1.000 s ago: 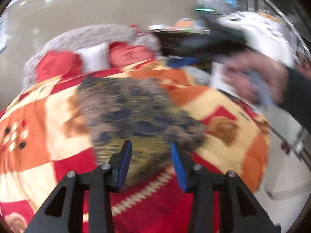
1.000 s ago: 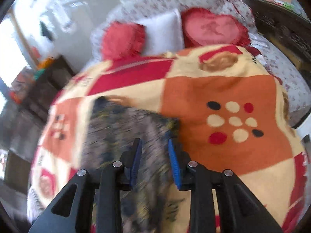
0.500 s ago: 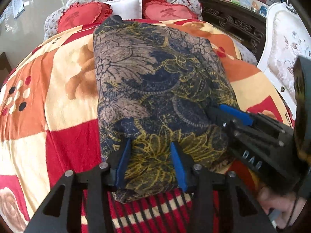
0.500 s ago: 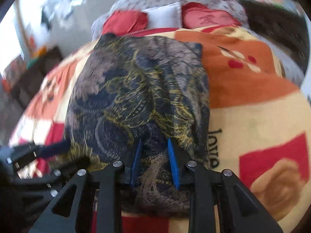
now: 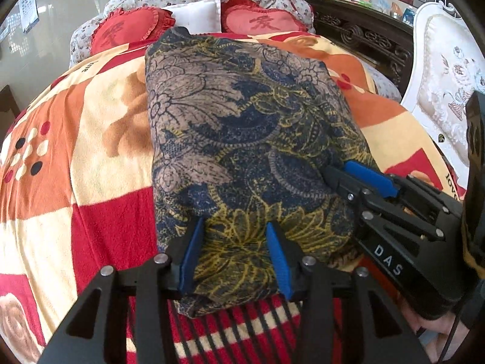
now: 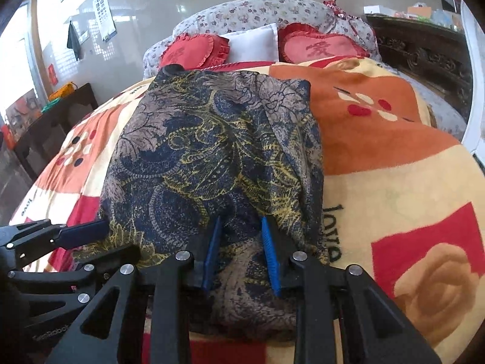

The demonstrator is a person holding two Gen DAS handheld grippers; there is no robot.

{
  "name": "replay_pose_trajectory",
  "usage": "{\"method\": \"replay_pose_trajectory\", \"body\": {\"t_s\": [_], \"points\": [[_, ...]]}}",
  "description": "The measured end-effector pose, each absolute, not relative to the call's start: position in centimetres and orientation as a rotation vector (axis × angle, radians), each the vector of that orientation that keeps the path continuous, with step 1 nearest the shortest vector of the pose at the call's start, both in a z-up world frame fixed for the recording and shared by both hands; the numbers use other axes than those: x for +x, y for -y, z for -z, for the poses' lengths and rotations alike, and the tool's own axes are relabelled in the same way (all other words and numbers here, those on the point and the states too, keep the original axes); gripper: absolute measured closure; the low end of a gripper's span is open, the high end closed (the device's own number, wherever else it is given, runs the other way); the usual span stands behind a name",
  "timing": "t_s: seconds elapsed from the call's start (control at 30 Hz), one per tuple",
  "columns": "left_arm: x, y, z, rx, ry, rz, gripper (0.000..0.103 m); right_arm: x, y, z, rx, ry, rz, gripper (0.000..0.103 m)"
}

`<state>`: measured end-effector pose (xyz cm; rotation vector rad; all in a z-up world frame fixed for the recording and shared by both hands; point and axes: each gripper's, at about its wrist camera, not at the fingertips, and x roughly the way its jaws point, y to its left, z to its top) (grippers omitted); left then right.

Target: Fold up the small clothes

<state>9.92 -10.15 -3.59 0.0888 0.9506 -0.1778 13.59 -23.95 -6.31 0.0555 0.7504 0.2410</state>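
A dark blue, grey and yellow floral garment (image 5: 242,139) lies lengthwise on the patterned blanket (image 5: 91,139), and shows in the right wrist view (image 6: 212,157) too. My left gripper (image 5: 233,227) is open, its blue fingers resting on the garment's near left end. My right gripper (image 6: 239,224) is open over the near right end. It also shows in the left wrist view (image 5: 348,173), with its blue pads against the garment's right edge. The left gripper's blue finger shows at the left of the right wrist view (image 6: 81,230).
Two red heart cushions (image 5: 130,30) and a white pillow (image 5: 197,15) lie at the far end of the bed. A dark carved cabinet (image 5: 363,36) and a white upholstered chair (image 5: 448,91) stand on the right. A dark side table (image 6: 54,121) stands left.
Both grippers came down from above the bed onto the garment's near end. In the last half second they hardly moved, and the right gripper's fingers spread a little wider.
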Motion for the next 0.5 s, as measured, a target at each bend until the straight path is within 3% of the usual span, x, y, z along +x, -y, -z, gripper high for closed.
{"method": "replay_pose_trajectory", "body": {"t_s": [0.17,0.3,0.4,0.5], "points": [[9.9,10.2,3.6,0.086,-0.949,0.180,0.056,13.3,23.7,6.0,0.028,-0.746,-0.228,0.087],[9.9,10.2,3.3,0.037,-0.965,0.251,0.029,13.4,24.4,6.0,0.067,-0.744,-0.252,0.087],[10.3,9.0,0.7,-0.059,-0.962,0.298,0.029,13.8,25.4,5.6,0.139,-0.781,-0.275,0.087],[11.9,7.1,-2.9,-0.108,-0.844,0.255,0.029,13.9,25.9,2.6,0.142,-0.725,-0.234,0.087]]}}
